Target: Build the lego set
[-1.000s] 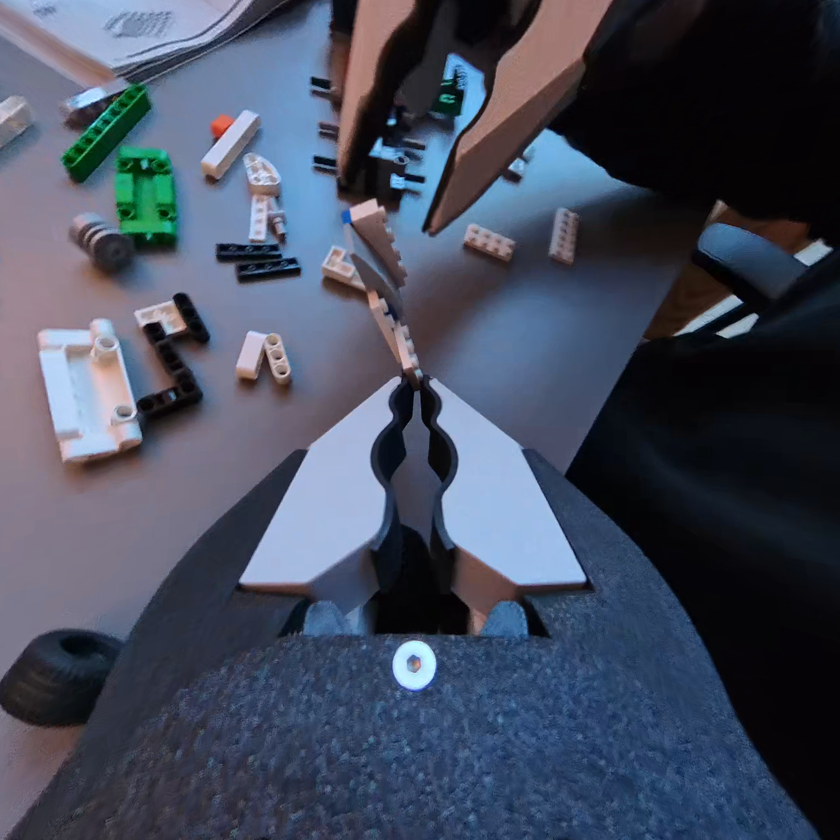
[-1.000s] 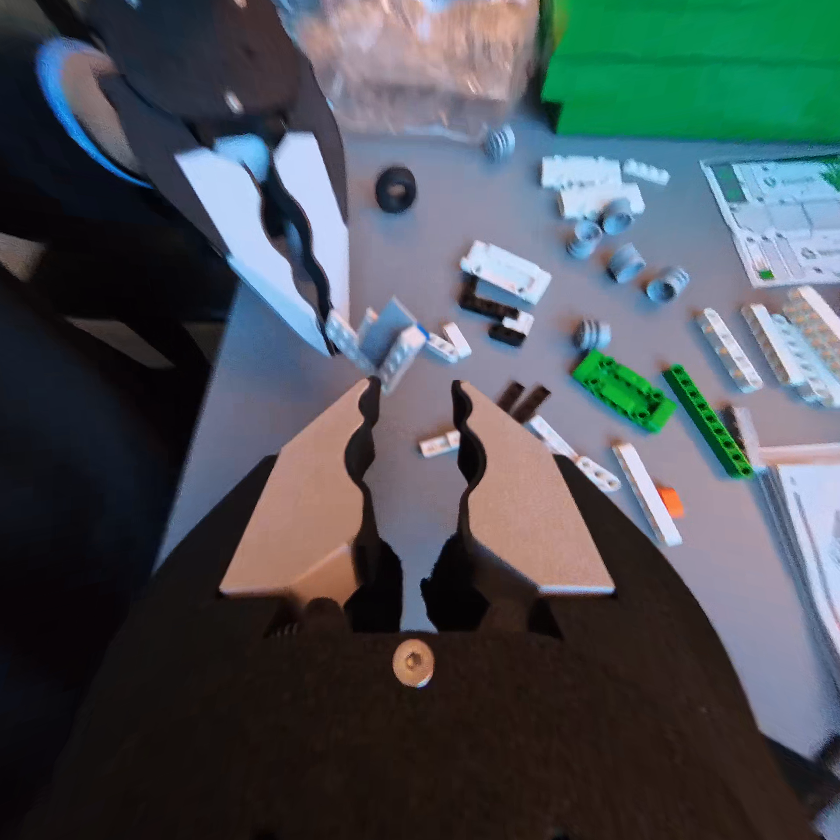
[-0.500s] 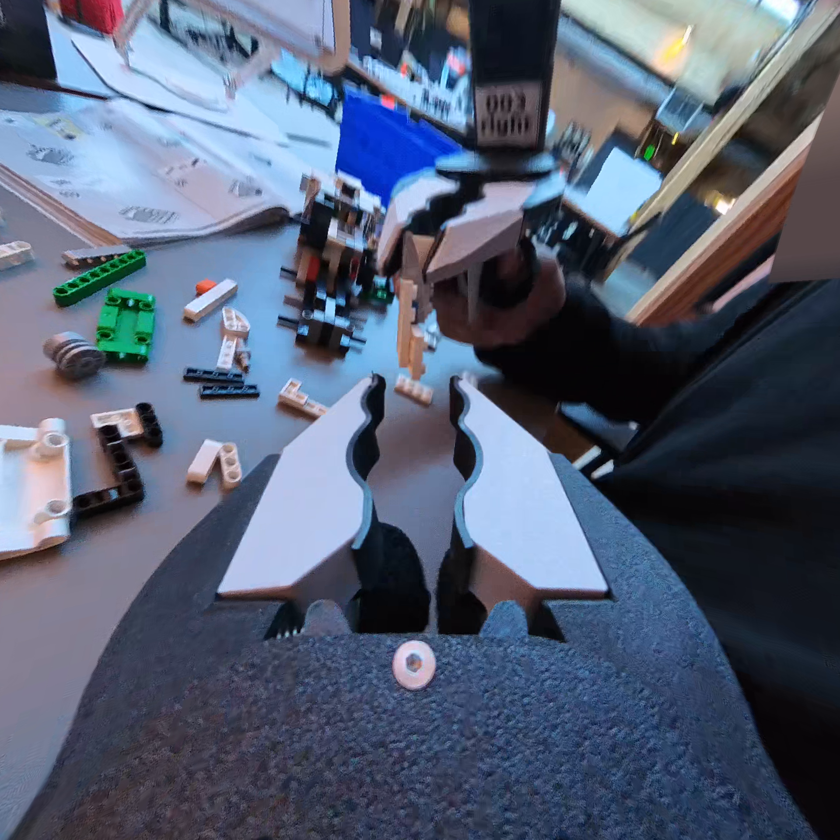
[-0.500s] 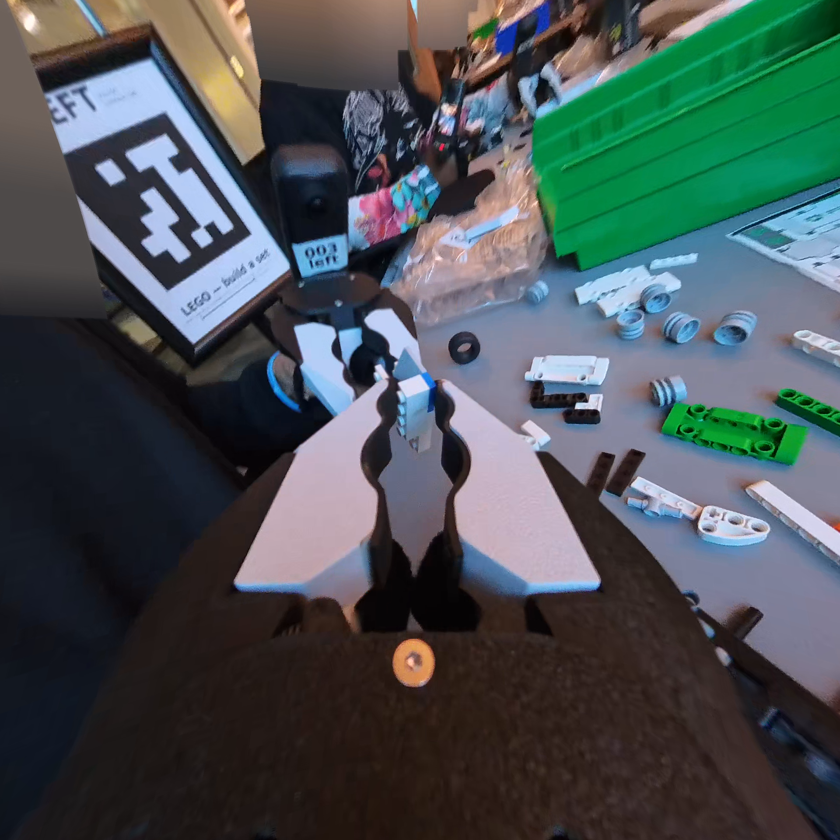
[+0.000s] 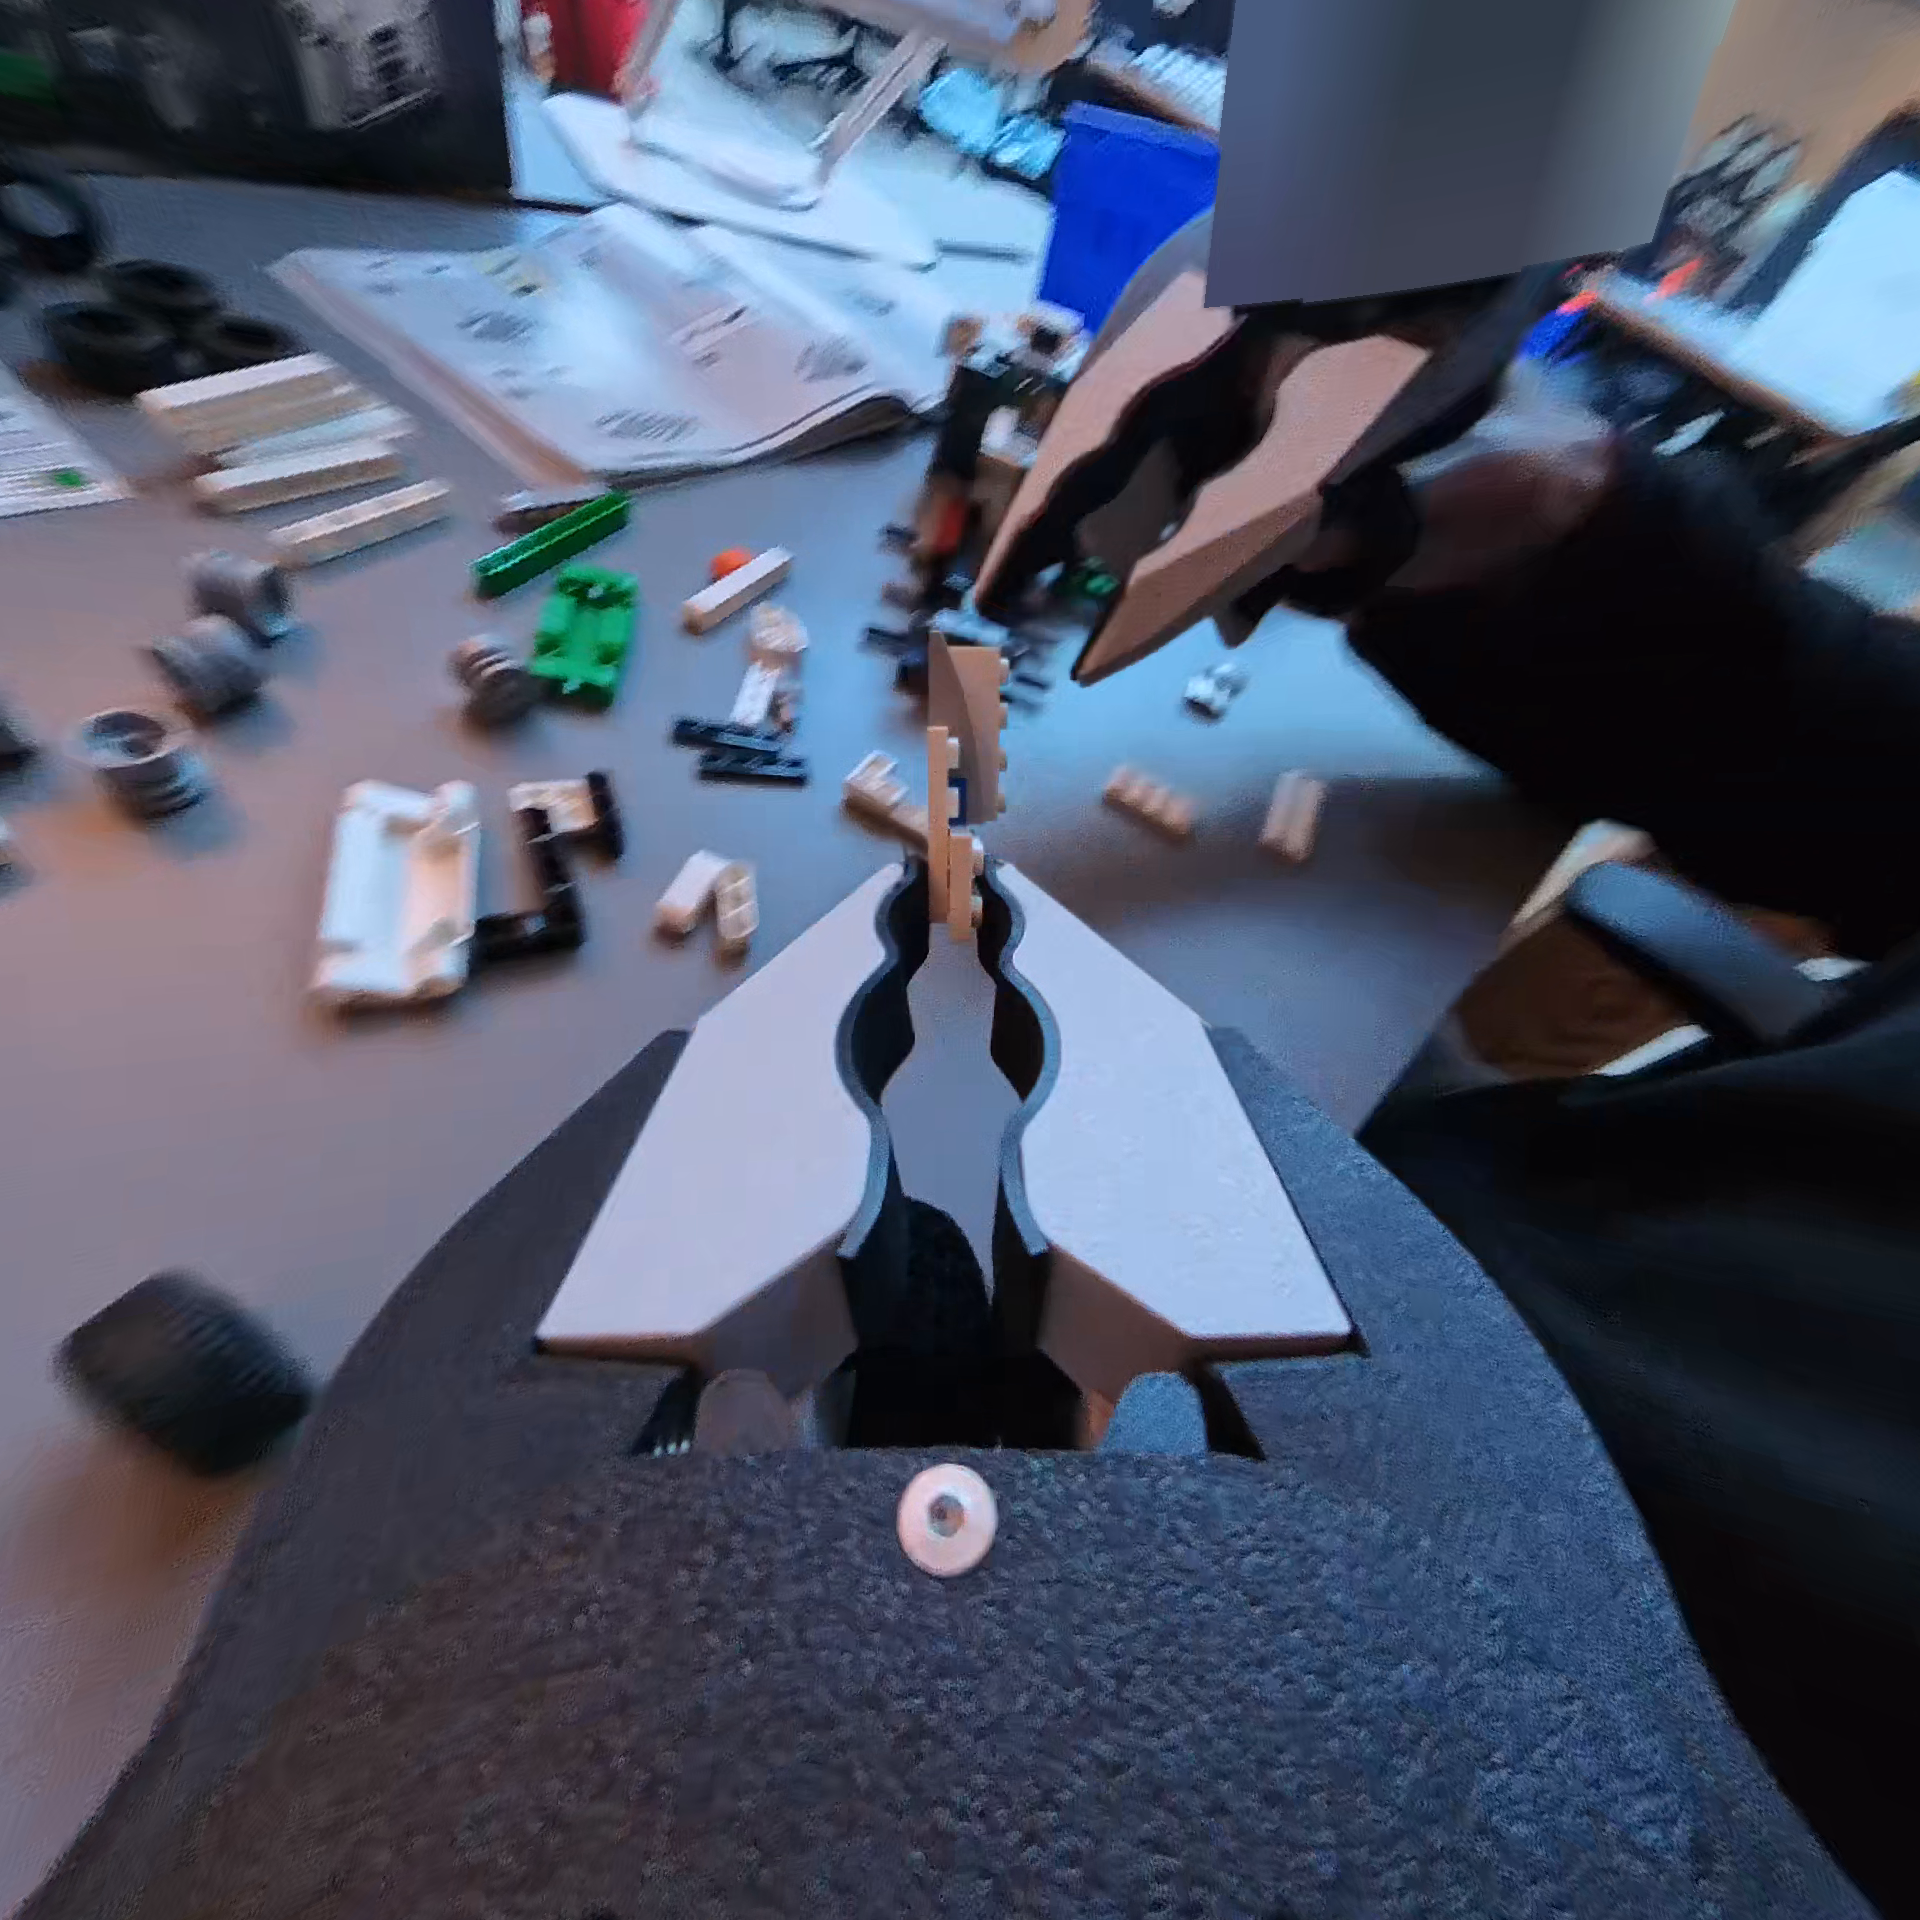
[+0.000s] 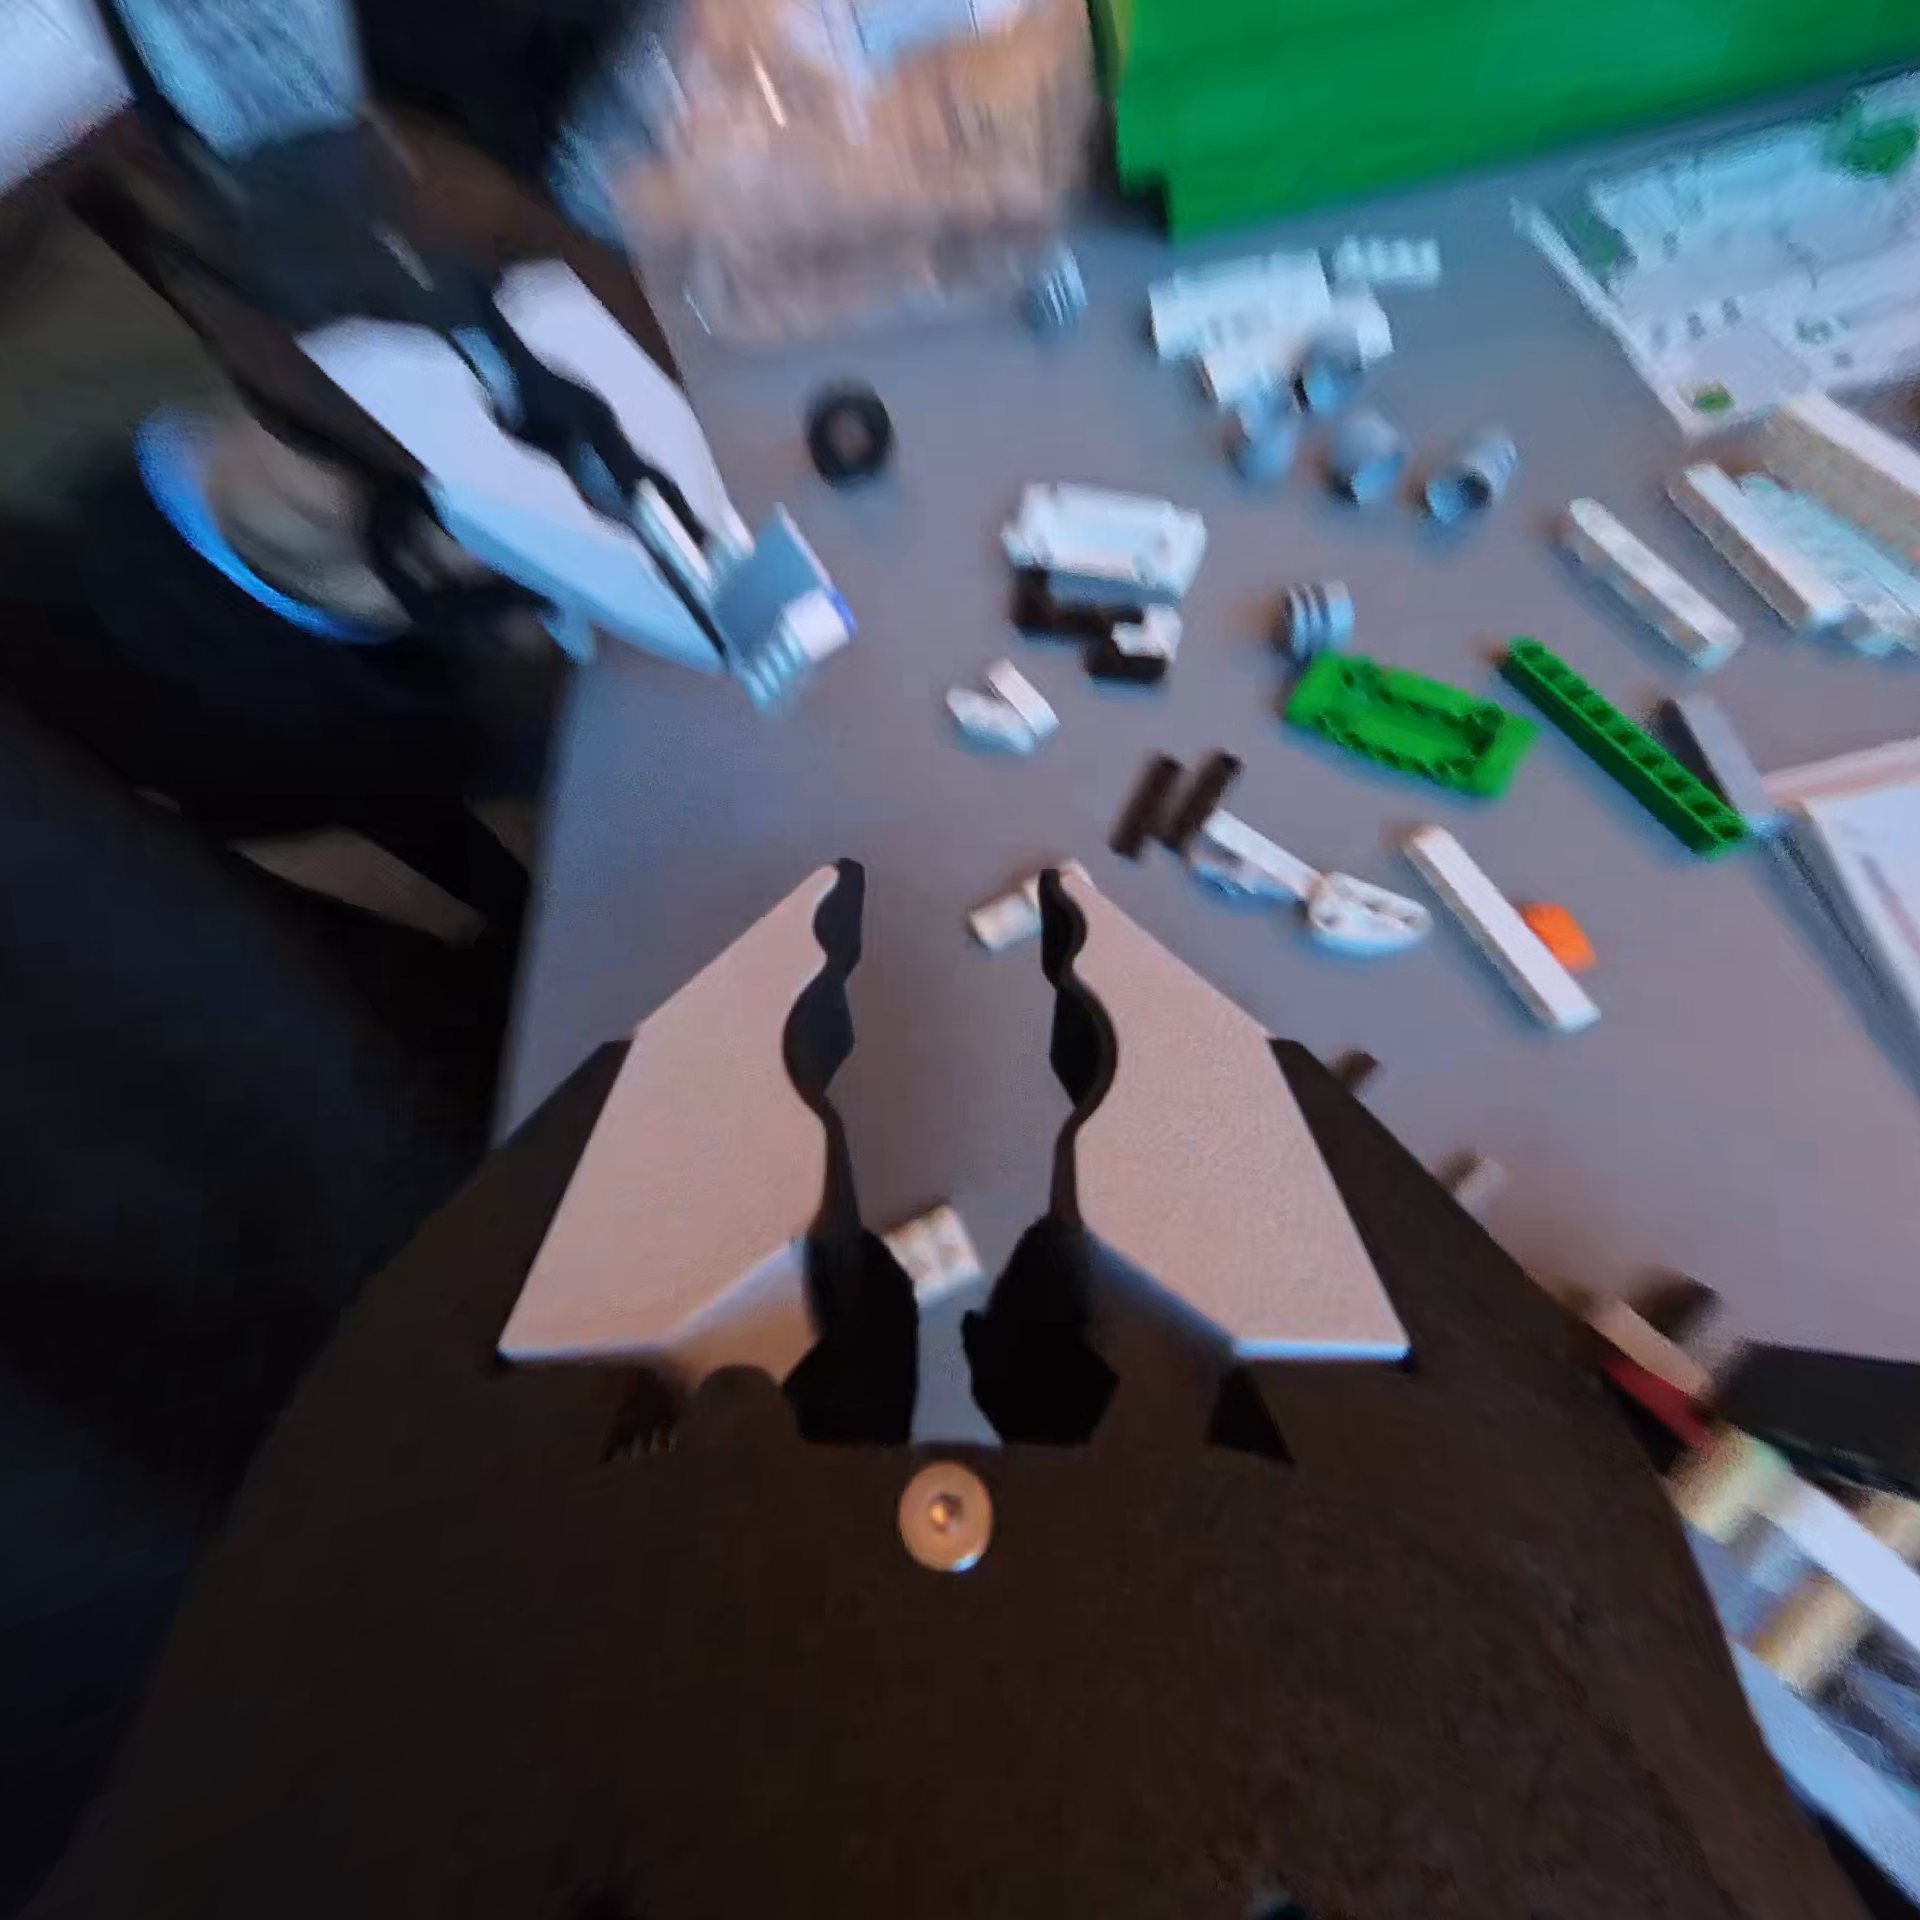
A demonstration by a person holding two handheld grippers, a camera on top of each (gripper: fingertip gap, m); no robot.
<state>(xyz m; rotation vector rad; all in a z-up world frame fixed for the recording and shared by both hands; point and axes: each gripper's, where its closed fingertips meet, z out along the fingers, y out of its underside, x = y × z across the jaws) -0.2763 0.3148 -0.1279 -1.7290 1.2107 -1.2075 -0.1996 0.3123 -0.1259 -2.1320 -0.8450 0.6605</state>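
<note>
Left gripper: jaws clenched on a small white-and-grey lego sub-assembly with a blue spot, held upright at the fingertips, centre of the left wrist view. In the right wrist view the same gripper sits at upper left, the sub-assembly sticking out of its tips above the surface.

Right gripper: jaws released, nothing between them, over the near edge of the grey surface. It shows at upper right of the left wrist view, tips just beyond the held piece, not touching it.

Loose parts across the surface, right wrist view: green plate and green beam at centre right, two black strips at mid frame, white frame piece, black tyre, grey wheel hubs, orange stud. Instruction booklet lies open at upper centre of the left wrist view. Heavy motion blur in the right wrist view.
</note>
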